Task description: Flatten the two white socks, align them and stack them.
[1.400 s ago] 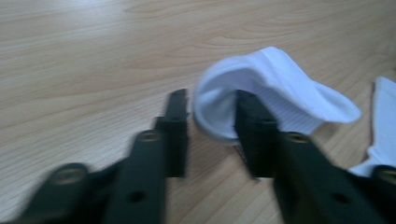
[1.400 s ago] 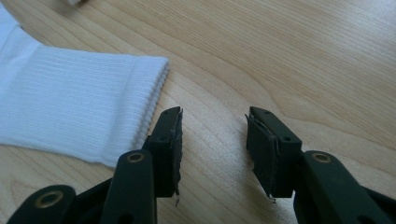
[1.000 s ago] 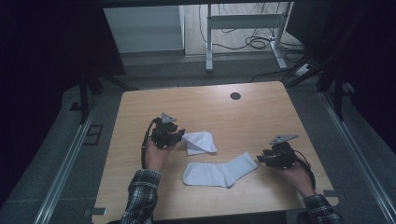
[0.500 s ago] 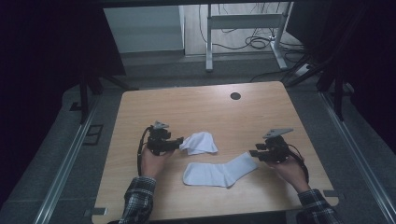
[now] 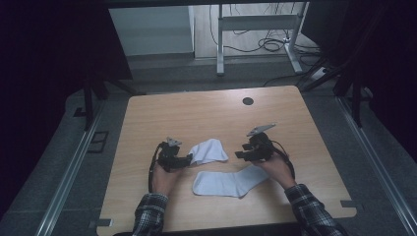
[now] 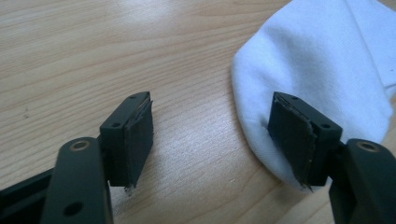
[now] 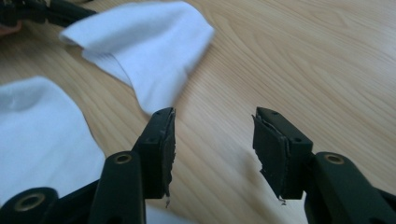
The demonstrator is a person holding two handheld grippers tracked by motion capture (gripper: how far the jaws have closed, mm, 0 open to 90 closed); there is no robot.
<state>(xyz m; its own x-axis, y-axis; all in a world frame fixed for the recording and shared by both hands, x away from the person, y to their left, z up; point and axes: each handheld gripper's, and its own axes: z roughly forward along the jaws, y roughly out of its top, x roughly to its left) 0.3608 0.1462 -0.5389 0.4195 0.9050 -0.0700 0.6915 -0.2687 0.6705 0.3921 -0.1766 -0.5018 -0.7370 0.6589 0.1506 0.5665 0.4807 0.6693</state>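
Observation:
Two white socks lie on the wooden table (image 5: 206,110). A short folded sock (image 5: 210,151) is in the middle, and a long flat sock (image 5: 227,182) lies just in front of it. My left gripper (image 5: 188,160) sits low at the folded sock's left edge. Its jaws have just been opening and stand open (image 6: 215,154): bare wood shows between them, and the folded sock (image 6: 327,60) reaches behind the right pad. My right gripper (image 5: 241,155) hovers to the right of the folded sock (image 7: 144,46), above the long sock (image 7: 37,135). Its jaws (image 7: 215,149) have also just been opening, with nothing between them.
A dark round hole (image 5: 248,101) is set in the table near its far edge. Beyond the table are a metal desk frame (image 5: 255,29) and cables on the floor. Dark floor rails run along both sides.
The left gripper has come down and toward the table's near edge, and its jaws have spread beside the folded sock. The right gripper has moved left, away from the long sock's right end.

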